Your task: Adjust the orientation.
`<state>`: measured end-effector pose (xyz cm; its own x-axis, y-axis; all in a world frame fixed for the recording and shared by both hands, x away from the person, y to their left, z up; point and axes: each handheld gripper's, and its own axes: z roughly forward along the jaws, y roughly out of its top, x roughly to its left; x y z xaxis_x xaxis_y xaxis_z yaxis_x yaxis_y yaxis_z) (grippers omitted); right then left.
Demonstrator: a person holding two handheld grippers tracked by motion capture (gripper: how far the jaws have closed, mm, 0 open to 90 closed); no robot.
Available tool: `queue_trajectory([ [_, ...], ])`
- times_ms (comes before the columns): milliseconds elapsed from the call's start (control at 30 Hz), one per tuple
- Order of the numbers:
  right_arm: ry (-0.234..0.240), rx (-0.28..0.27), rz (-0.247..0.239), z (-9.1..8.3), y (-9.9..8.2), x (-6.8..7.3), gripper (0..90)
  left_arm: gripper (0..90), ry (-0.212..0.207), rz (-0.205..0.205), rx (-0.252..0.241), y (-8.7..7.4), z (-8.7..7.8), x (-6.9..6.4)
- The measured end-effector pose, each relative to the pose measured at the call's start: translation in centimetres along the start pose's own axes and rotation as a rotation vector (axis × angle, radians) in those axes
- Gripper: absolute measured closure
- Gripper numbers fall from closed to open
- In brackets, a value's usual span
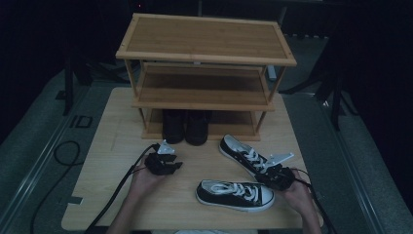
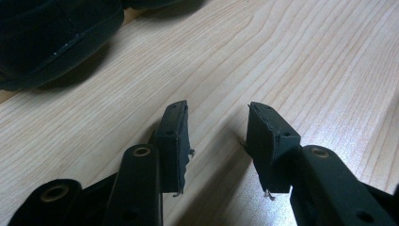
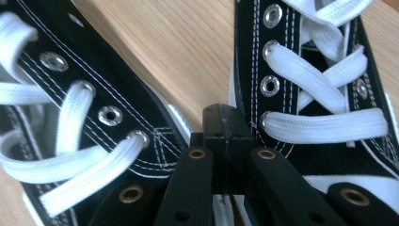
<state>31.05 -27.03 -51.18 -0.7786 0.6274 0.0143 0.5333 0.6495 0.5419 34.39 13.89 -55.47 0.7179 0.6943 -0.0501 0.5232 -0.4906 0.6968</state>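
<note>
Right gripper (image 3: 225, 123): fingers pressed together, gripping nothing, tips in gap between two black canvas sneakers, white laces, metal eyelets. Left gripper (image 2: 217, 127): fingers apart, empty, over pale wood-grain table (image 1: 112, 161). Near sneaker (image 1: 235, 194) and far sneaker (image 1: 242, 154) lie before bamboo shoe rack (image 1: 204, 53); black boots (image 1: 186, 127) on its lowest shelf.

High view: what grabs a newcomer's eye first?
The pair of black-and-white sneakers on the pale table, one lying near the front edge, the other angled toward the rack. Behind them stands a three-tier bamboo shoe rack, with dark boots on its bottom shelf. The right gripper, jaws shut, sits between the two sneakers, while the left gripper rests open over bare table.
</note>
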Motion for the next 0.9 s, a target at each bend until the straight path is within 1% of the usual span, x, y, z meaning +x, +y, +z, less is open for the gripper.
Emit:
queue_trajectory([
  [33, -0.013, 0.009, -0.002, -0.1, 0.0, 0.0, 90.0, 59.3, 0.0, 0.001, -0.001, 0.0, 0.0, 0.0],
  [100, -0.061, 0.033, -0.003, -0.3, -0.2, -0.2, 90.0, 59.2, 0.001, 0.003, -0.001, 0.0, 0.0, 0.0],
  [167, -0.11, 0.044, 0.023, -0.6, -0.6, -0.7, 90.0, 59.3, 0.0, 0.001, -0.001, 0.0, 0.0, 0.0],
  [200, -0.113, 0.039, 0.034, -0.7, -0.8, -1.0, 90.0, 59.2, 0.0, 0.002, -0.001, 0.0, 0.0, 0.0],
  [233, -0.116, 0.03, 0.054, -0.7, -1.0, -1.4, 90.0, 59.3, 0.001, 0.002, -0.001, 0.0, 0.0, 0.0],
  [267, -0.116, 0.03, 0.054, -0.7, -1.0, -1.4, 90.0, 59.3, 0.001, 0.002, -0.001, 0.0, 0.0, 0.0],
  [300, -0.136, 0.023, 0.075, -0.8, -1.4, -2.1, 90.0, 59.3, 0.002, 0.001, -0.002, 0.0, 0.0, 0.0],
  [333, -0.136, 0.023, 0.075, -0.8, -1.4, -2.1, 90.0, 59.3, 0.002, 0.002, -0.001, 0.0, 0.0, 0.0],
  [367, -0.14, 0.011, 0.098, -0.7, -1.6, -2.5, 90.0, 59.3, 0.002, 0.001, -0.001, 0.0, 0.0, 0.0],
  [433, -0.144, -0.001, 0.122, -0.7, -1.7, -3.0, 90.0, 59.3, 0.003, 0.0, -0.002, 0.0, 0.0, 0.0],
  [533, -0.142, -0.012, 0.136, -0.6, -1.7, -3.3, 90.0, 59.3, 0.002, 0.001, -0.001, 0.0, 0.0, 0.0],
  [567, -0.148, -0.015, 0.148, -0.5, -1.6, -3.6, 90.0, 59.3, 0.003, 0.002, -0.001, 0.0, 0.0, 0.0],
  [733, -0.179, -0.016, 0.175, -0.2, -1.1, -4.2, 90.0, 59.3, 0.004, 0.004, -0.001, 0.0, 0.0, -0.1],
  [767, -0.179, -0.016, 0.175, -0.2, -1.1, -4.2, 90.0, 59.3, 0.004, 0.004, -0.001, 0.0, 0.0, -0.1],
  [800, -0.195, -0.015, 0.186, 0.0, -0.9, -4.5, 90.0, 59.3, 0.004, 0.005, -0.001, 0.0, 0.0, -0.1],
  [900, -0.223, -0.011, 0.207, 0.1, -0.7, -4.9, 90.0, 59.3, 0.004, 0.005, -0.001, 0.0, 0.0, -0.1],
])
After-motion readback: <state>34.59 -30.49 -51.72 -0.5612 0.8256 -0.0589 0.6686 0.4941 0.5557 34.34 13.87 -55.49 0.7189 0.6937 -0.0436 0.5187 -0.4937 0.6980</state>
